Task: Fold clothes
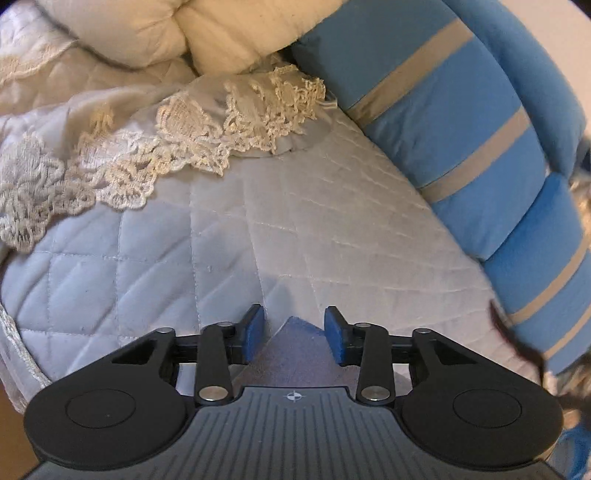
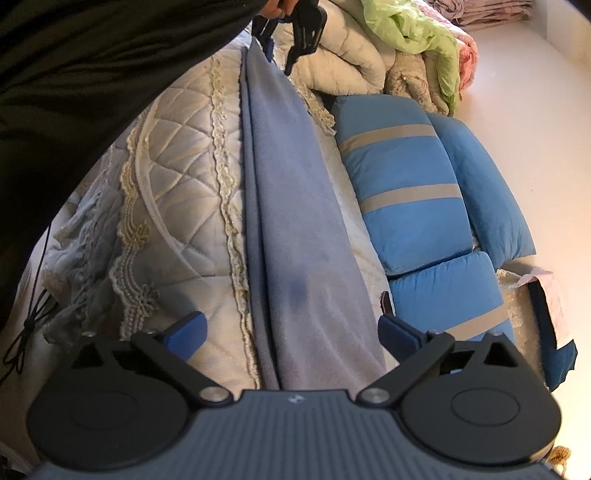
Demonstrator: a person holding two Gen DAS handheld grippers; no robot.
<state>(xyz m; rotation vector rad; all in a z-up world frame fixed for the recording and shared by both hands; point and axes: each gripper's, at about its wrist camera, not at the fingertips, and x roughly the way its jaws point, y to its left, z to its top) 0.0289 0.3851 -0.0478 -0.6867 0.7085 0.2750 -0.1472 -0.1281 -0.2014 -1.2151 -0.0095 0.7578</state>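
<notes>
Left gripper (image 2: pixel 269 48) is clamped on the far end of the cloth (image 2: pixel 295 221), pulling it taut over the quilt (image 2: pixel 177 177) for folding, while the right gripper (image 2: pixel 291 328) is spread wide, the near end lying unpinched between its jaws.

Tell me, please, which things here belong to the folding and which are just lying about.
For the job: lavender cloth; left gripper, gripping it; right gripper, open.
Lying about: blue striped cushions; quilted bedspread; lace-edged cover; green garment.
</notes>
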